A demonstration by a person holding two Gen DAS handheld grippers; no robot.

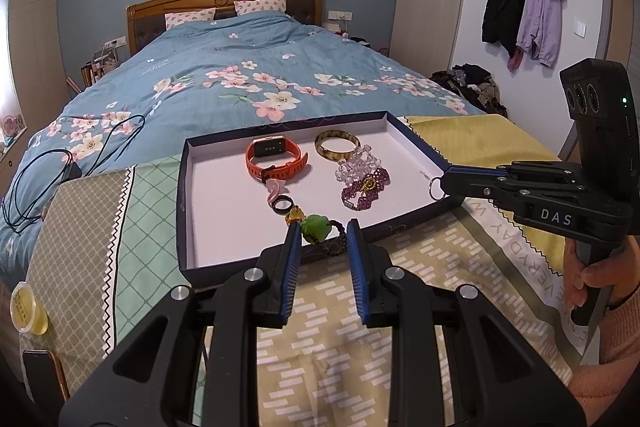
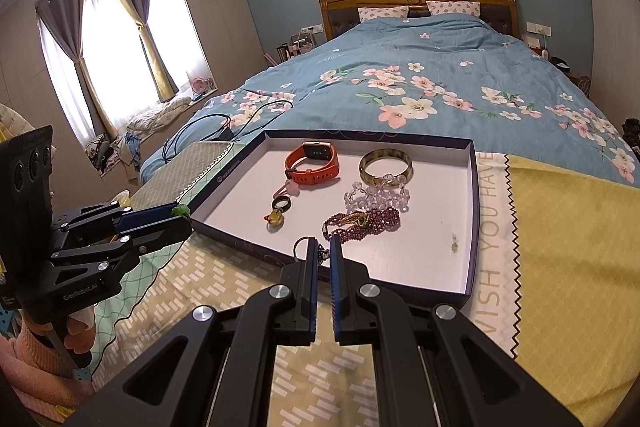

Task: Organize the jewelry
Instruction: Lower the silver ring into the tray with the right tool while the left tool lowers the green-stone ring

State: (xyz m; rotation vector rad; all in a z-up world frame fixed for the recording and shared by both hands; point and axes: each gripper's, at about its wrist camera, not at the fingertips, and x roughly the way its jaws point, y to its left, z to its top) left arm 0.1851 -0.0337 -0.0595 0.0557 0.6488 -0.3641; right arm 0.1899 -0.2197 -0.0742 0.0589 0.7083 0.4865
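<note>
jewelry tray inspection: both claws loaded at the near rim

the shallow dark-blue box lid (image 1: 416, 143) with a white floor sits on a patchwork bedcover (image 1: 328, 339) at the foot of a bed with a blue floral duvet (image 1: 248, 67).

left gripper (image 1: 323, 233): jaws partly closed, blue pads on either side of a green bead on a dark braided cord (image 1: 318, 229). the bead sits pinched between the fingertips, just over the tray's near edge. from the right wrist view the same claw (image 2: 182, 215) shows the green bead at its tip, at the tray's left corner. its body carries the marking "genrobot.ai".

right gripper (image 2: 325, 251): jaws nearly shut, clamped on a silver ring with a small chain (image 2: 304, 247) at the tray's near rim. from the left wrist view it (image 1: 442, 183) holds the ring over the tray's right edge. its side reads "das".

inside the tray: an orange smartwatch (image 2: 314, 163) at the back left, an amber bangle (image 2: 385, 165) at the back right, a clear bead bracelet (image 2: 376, 195) touching the bangle, a purple bead bracelet with a gold charm (image 2: 364, 221) just in front of it, a black ring (image 2: 281, 203), a pink charm (image 2: 286, 190) and a yellow pendant (image 2: 274, 218) near the middle left.

the cover's white band reads "wish you have" in the right wrist view and, partly, "everyday" in the left.
</note>
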